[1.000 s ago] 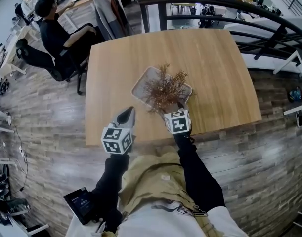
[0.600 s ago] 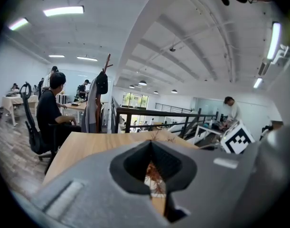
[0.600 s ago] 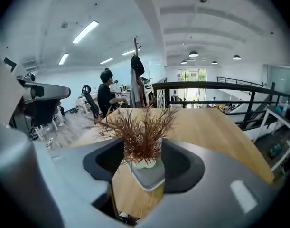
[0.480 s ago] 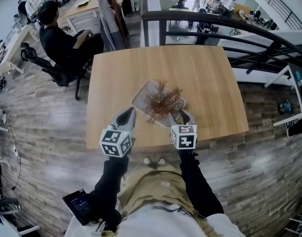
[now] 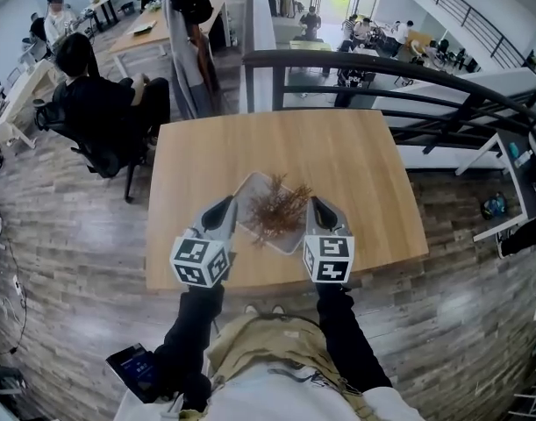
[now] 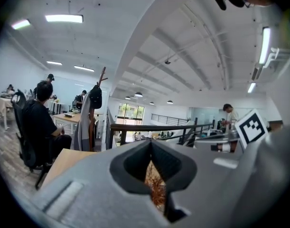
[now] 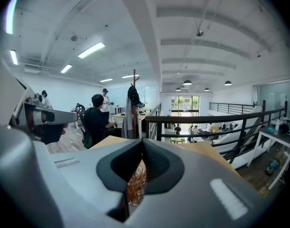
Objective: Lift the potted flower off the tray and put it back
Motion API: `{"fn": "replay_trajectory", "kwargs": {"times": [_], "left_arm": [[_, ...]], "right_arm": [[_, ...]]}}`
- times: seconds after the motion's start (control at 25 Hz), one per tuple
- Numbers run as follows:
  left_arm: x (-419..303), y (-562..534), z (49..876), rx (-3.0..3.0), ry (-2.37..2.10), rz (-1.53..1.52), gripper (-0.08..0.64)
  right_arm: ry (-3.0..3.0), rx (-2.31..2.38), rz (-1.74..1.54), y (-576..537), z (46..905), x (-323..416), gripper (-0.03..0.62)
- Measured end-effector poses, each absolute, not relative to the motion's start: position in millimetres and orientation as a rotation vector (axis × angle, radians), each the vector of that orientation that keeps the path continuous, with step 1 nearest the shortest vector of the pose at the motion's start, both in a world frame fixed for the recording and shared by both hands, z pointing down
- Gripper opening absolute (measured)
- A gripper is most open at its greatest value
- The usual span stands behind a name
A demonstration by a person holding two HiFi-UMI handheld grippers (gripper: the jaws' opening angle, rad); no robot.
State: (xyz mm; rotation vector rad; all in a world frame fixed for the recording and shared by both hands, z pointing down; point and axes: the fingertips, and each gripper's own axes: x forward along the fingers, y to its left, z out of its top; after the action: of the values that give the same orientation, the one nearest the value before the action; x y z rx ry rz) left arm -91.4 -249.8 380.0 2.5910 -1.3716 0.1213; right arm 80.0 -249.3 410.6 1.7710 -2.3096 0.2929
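Note:
The potted flower [image 5: 276,209], a bush of dry brown twigs, stands on the pale tray [image 5: 247,187] in the middle of the wooden table [image 5: 355,165]. Both grippers hang in the air above the table's near edge, one on each side of the plant and apart from it. My left gripper [image 5: 225,204] is shut with nothing in it. So is my right gripper [image 5: 318,203]. In the left gripper view the jaws [image 6: 151,141] meet at the tip, and the twigs [image 6: 156,189] show far below through the gap behind it. The right gripper view shows the same: tips [image 7: 143,140] together, twigs [image 7: 135,186] beneath.
A dark metal railing [image 5: 355,60] runs along the table's far side. A person in black [image 5: 92,103] sits on an office chair at the far left, near a coat stand [image 5: 184,24]. Wood floor surrounds the table.
Both grippers have risen from the table. The right one left the pot's side and its jaws shut. The flower stays on the tray.

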Motion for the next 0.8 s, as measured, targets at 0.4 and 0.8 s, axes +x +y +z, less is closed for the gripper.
{"fn": "replay_trajectory", "kwargs": {"times": [0.4, 0.8], "left_arm": [[-78, -281, 345, 2.678, -1.359, 0.086, 0.002], [-85, -292, 340, 2.690, -1.395, 0.087, 0.002]], "right_arm": [[-2.430, 1.776, 0.138, -278, 351, 55, 0.005], [-2.504, 1.771, 0.038, -282, 329, 39, 0.005]]}}
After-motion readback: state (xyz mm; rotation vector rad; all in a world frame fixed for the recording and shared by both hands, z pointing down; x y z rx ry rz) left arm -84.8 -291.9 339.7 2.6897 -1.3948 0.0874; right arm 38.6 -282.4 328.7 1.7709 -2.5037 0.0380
